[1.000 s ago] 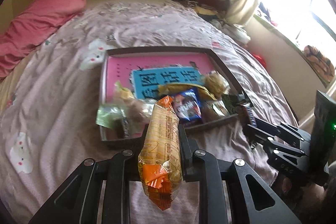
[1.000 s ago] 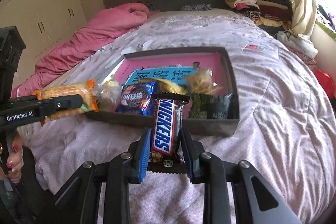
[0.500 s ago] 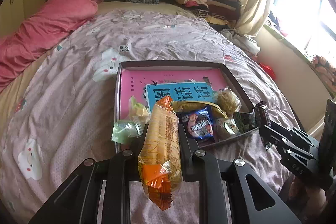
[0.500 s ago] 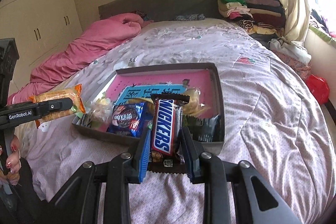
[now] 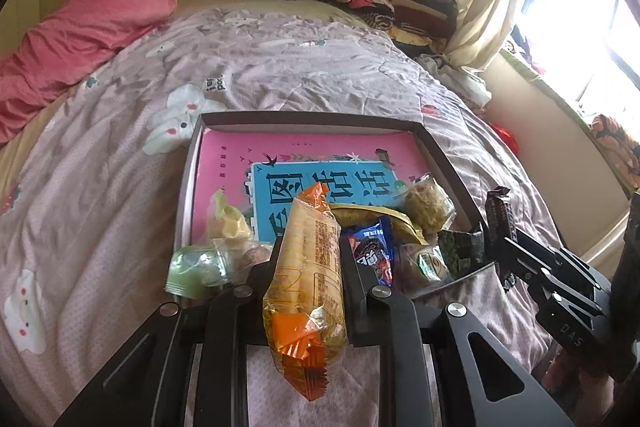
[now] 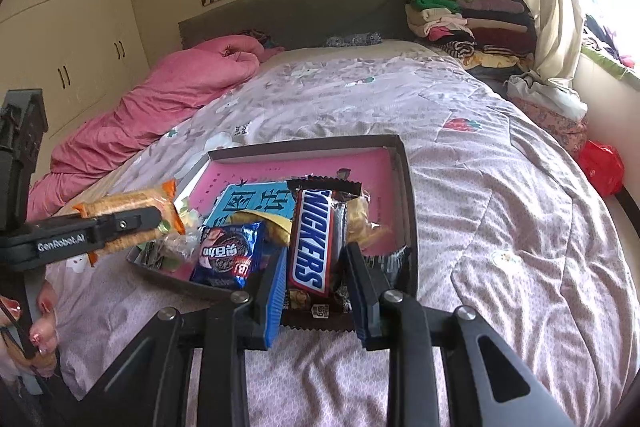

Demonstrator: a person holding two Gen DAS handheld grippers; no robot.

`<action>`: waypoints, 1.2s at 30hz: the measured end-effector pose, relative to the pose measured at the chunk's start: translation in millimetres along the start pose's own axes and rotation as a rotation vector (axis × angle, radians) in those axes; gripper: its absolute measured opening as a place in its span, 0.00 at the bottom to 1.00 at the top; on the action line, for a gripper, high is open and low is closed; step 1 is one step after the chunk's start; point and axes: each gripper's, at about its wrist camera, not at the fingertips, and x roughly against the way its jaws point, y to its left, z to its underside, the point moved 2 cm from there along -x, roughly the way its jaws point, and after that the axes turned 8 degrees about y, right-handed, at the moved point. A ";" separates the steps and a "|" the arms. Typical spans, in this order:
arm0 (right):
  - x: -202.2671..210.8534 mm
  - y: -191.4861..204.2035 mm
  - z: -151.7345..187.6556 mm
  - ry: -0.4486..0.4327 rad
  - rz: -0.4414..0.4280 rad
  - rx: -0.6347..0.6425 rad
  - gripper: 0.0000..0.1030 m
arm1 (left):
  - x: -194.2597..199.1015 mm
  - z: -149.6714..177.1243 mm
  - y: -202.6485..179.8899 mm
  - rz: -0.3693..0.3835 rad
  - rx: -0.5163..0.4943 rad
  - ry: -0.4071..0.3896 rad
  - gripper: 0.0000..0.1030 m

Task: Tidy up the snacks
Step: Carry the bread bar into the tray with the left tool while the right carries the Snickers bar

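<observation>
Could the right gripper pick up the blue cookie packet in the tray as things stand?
Probably not: the right gripper is shut on the Snickers bar. The blue cookie packet lies uncovered near the tray edge, so approach looks free otherwise.

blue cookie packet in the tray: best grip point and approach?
Pinch the blue cookie packet across its short width at mid-body, coming from above on the near side. It lies flat and tilted on other snacks against the tray near wall; its crimped ends would slip. Both grippers are already full, though.
</observation>
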 end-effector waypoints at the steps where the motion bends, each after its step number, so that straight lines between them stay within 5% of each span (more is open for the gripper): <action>1: -0.6 -0.7 -0.9 -0.001 0.000 -0.002 0.28 | -3.2 -0.8 0.4 0.004 0.007 0.005 0.22; 16: -8.8 -12.2 -4.1 0.013 0.017 -0.039 0.28 | -25.6 -7.6 -7.3 0.121 0.045 0.026 0.22; 36: -32.2 -7.1 -14.1 0.037 0.017 -0.029 0.28 | -43.9 -4.8 3.9 -0.003 0.025 0.033 0.23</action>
